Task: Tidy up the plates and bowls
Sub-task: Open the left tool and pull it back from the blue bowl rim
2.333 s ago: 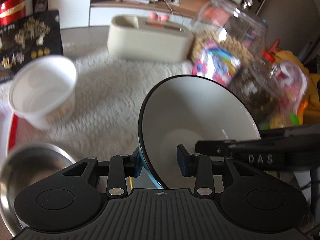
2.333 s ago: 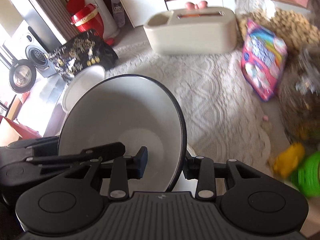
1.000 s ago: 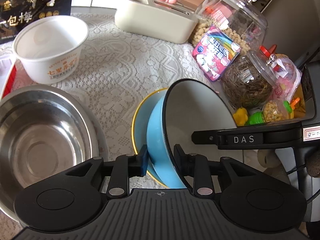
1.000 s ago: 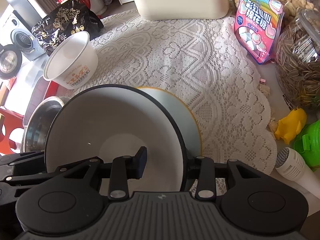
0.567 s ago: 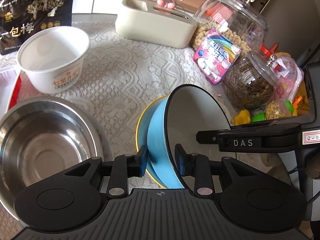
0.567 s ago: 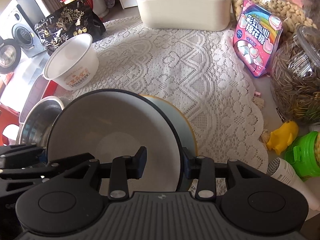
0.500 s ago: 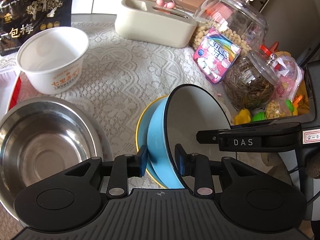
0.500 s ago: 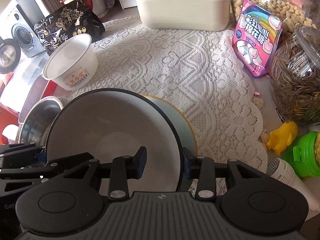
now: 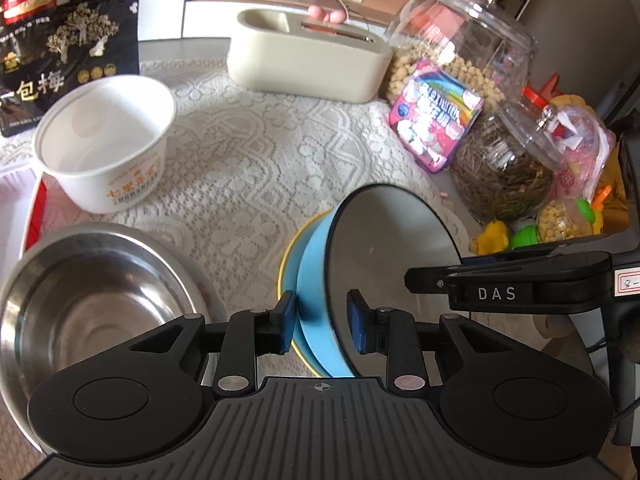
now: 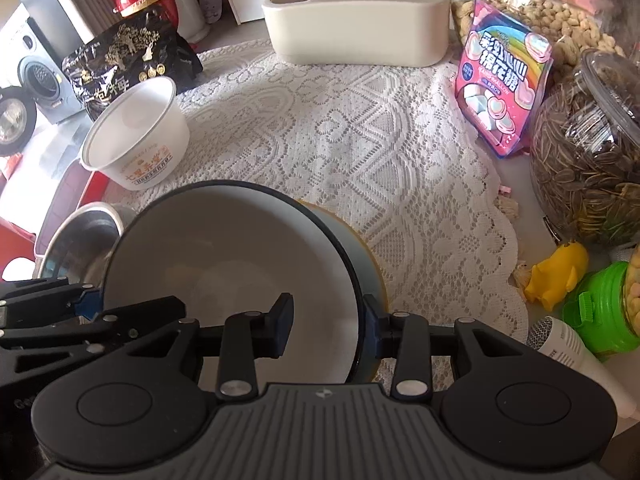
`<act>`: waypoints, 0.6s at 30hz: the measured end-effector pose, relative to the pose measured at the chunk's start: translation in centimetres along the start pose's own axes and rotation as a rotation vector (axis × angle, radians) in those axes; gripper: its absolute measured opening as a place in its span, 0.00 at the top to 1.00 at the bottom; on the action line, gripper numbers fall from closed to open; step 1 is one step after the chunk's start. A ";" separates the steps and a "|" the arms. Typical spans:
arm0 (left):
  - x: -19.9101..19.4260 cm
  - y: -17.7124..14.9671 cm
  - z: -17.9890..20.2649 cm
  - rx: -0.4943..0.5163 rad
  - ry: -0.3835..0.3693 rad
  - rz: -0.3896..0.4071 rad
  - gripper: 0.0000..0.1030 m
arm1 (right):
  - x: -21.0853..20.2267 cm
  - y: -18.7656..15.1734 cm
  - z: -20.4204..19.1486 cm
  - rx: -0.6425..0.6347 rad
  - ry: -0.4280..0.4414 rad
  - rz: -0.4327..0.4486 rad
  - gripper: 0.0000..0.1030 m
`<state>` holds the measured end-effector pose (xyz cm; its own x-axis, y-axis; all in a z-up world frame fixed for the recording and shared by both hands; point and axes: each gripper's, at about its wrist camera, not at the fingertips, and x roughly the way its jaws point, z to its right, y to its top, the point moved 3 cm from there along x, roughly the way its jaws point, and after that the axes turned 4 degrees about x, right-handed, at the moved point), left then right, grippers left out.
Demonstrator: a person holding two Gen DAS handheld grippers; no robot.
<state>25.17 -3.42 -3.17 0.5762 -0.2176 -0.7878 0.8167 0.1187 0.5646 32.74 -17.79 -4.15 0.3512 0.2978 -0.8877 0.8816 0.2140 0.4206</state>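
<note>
On the lace cloth (image 10: 360, 152), both grippers have spread slightly, freeing the blue bowl (image 9: 316, 280)

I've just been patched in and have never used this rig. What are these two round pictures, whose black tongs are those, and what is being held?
There is no robot: a person holds one pair of tongs in each hand, each with a fisheye camera looking along its fingers. The left tongs and right tongs each straddle a rim of the same blue bowl with the white inside, though gaps show beside the pads. The bowl sits over a yellow-rimmed plate on the lace cloth. In the left view, a steel bowl lies to the left, a white paper tub beyond it. Snack jars and a cream box stand further off.
</note>
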 end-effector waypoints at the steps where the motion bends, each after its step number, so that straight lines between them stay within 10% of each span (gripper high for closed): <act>1: -0.3 0.1 -0.1 -0.002 -0.006 0.007 0.74 | -0.1 0.0 0.1 0.003 0.002 0.007 0.63; 18: -1.4 -0.4 -1.2 -0.047 -0.093 0.016 0.78 | -0.8 -0.3 -0.1 0.011 -0.023 0.049 0.61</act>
<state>24.11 -2.03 -2.61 0.5862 -0.3036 -0.7511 0.8089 0.1682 0.5633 32.12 -17.99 -3.54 0.4013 0.2865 -0.8700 0.8666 0.1889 0.4619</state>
